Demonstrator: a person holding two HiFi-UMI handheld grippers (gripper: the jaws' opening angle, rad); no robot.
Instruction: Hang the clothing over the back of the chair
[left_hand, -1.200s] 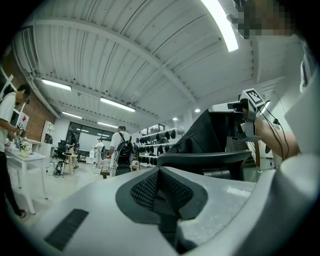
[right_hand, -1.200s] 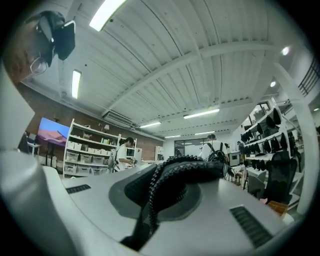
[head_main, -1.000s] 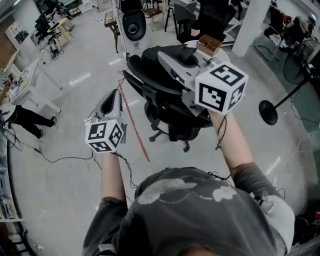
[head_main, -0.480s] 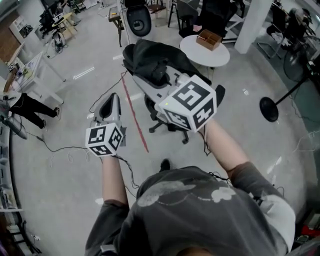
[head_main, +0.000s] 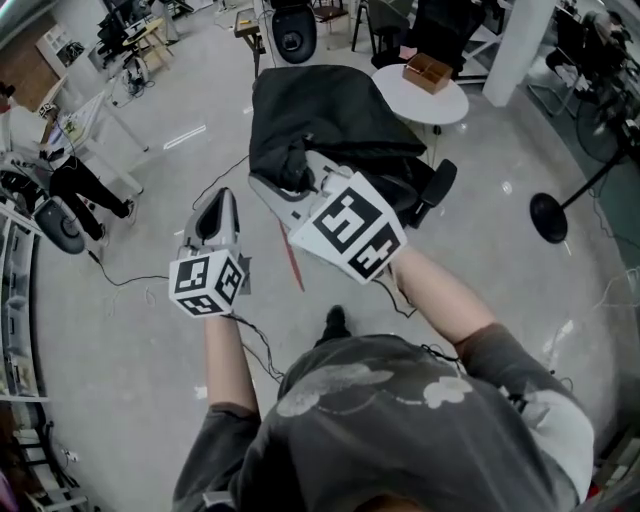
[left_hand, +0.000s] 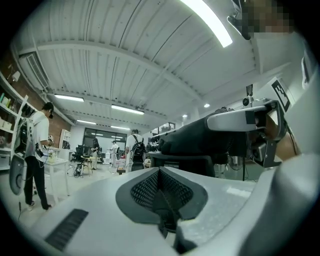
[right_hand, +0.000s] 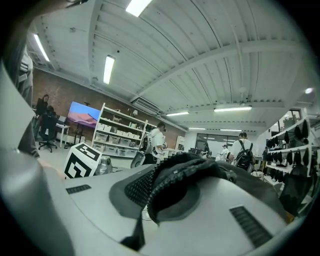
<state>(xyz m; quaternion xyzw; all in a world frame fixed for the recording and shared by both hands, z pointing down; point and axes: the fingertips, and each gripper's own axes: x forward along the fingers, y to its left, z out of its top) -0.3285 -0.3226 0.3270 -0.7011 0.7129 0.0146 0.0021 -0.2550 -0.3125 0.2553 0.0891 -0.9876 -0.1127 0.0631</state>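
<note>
Right gripper, clamped on the black clothing, should draw it evenly over the chair back, while left gripper, jaws together and empty, waits near left.

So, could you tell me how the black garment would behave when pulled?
Probably floppy: the black garment drapes and folds over the chair. Likely to bunch and trail, since the right gripper pinches just a small ridge of it.
</note>
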